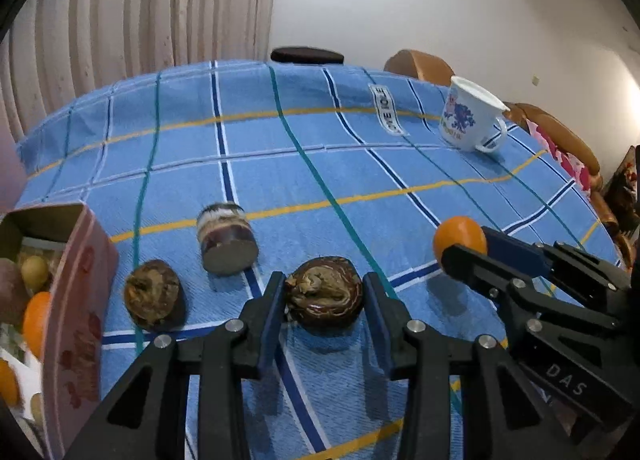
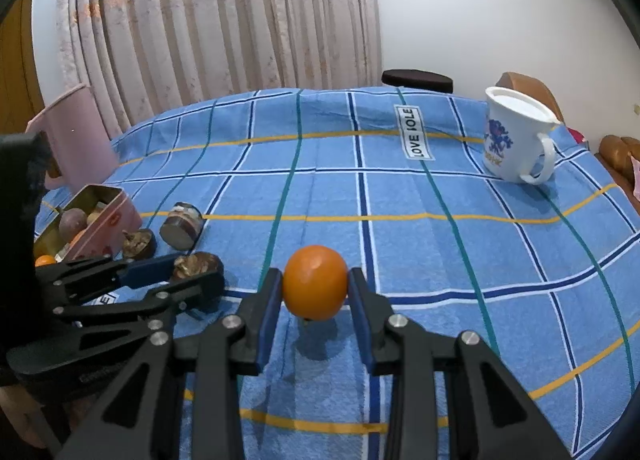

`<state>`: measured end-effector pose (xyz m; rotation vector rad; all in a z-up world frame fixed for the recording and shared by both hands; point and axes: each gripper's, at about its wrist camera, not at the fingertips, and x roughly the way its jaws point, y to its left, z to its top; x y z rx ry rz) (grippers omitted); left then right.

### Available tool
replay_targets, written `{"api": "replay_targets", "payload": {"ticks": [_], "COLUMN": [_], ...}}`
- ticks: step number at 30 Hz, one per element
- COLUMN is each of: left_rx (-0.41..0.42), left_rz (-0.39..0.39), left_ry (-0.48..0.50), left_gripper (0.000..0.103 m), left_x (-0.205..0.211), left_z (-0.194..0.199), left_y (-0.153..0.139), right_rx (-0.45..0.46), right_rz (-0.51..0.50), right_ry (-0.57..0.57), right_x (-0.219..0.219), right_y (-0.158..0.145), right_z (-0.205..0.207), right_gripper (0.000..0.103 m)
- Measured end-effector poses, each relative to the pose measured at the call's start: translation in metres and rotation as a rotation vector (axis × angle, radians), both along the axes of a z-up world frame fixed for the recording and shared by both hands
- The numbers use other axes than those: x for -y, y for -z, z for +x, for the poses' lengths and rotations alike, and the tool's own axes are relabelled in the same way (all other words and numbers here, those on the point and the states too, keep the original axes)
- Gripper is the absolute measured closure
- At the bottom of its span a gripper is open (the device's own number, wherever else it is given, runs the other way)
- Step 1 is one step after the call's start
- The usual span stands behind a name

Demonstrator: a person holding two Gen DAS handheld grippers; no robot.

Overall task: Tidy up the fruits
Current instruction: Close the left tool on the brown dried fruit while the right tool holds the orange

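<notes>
Left tool (image 1: 323, 300): pads pinching the brown mottled fruit (image 1: 324, 298) at its widest sides, on the tabletop (image 1: 320, 164); it looks firm and ridged, unlikely to slip.
Box (image 1: 76, 300): at 9 o'clock, fruit inside.
Right tool (image 2: 314, 292): pads touching the orange (image 2: 315, 281) at its equator; smooth, round, light, so it may roll.
Mug (image 2: 516, 136): at 2 o'clock, well apart.

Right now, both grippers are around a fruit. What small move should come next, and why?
Probably lift the right gripper a little: its fingers already press both sides of the orange. The left gripper brackets the brown fruit, and the pink box with fruit waits at left.
</notes>
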<state>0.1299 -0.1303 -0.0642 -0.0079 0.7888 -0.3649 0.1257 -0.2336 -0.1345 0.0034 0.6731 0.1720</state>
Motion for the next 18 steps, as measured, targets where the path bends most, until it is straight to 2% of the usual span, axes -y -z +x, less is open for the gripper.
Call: {"api": "replay_targets", "payload": {"ticks": [7,18], "left_rx": [0.079,0.161], "left_rz": [0.03,0.025], "left_ry": [-0.026,-0.048], "left_gripper": [0.062,0.062], "left_x": [0.001,-0.002], "left_z": [-0.009,-0.021], "left_y": [-0.008,-0.016], "right_rx": [0.038,0.087], "right_rz": [0.005,0.012], "right_ry": [-0.011,-0.018], "right_x": [0.0,0.001], "right_y": [-0.004,-0.009], "right_z": [-0.007,-0.015], "right_gripper": [0.067,0.067]}}
